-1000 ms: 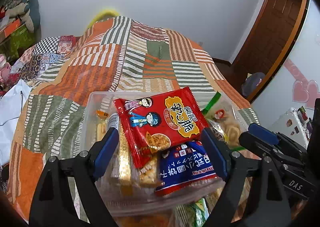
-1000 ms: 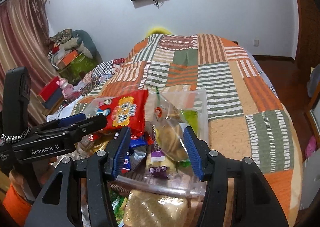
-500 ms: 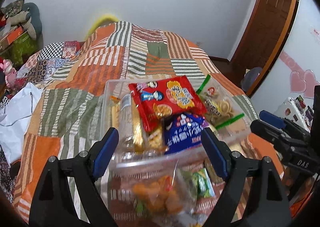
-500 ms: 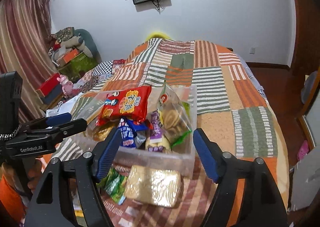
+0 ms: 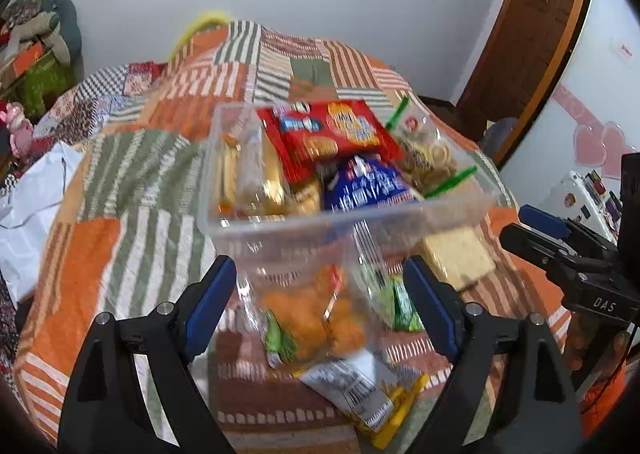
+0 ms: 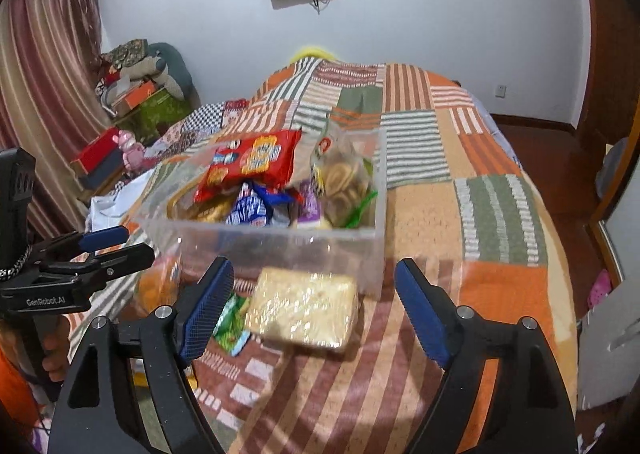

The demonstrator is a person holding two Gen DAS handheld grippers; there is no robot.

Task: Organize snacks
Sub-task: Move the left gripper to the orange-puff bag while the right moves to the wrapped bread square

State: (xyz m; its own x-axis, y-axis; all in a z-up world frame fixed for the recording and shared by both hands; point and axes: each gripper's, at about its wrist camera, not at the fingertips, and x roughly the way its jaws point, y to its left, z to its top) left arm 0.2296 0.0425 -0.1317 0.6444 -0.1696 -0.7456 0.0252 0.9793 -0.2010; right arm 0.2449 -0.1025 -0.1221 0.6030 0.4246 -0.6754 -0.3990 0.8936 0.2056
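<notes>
A clear plastic bin [image 5: 248, 222] [image 6: 356, 246] sits on the patchwork bed, full of snacks: a red packet [image 5: 328, 134] [image 6: 252, 162], a blue packet [image 5: 364, 186], a bag of ring biscuits [image 5: 428, 154] [image 6: 344, 174]. In front of it lie a clear bag of orange snacks [image 5: 312, 318], a green packet [image 5: 400, 302] [image 6: 232, 318], a wrapped pale cracker block [image 5: 456, 254] [image 6: 304, 306] and a white-yellow packet [image 5: 356, 390]. My left gripper [image 5: 320, 306] is open and empty above the orange bag. My right gripper [image 6: 312, 306] is open and empty above the cracker block.
The striped quilt [image 6: 460, 174] covers the bed. White cloth [image 5: 28, 206] lies at its left edge. Boxes and toys [image 6: 132, 102] stand by the curtain at the left. A wooden door [image 5: 532, 26] is at the right.
Both grippers have pulled back from the bin toward me and opened wider. The loose snacks in front of the bin have come into view.
</notes>
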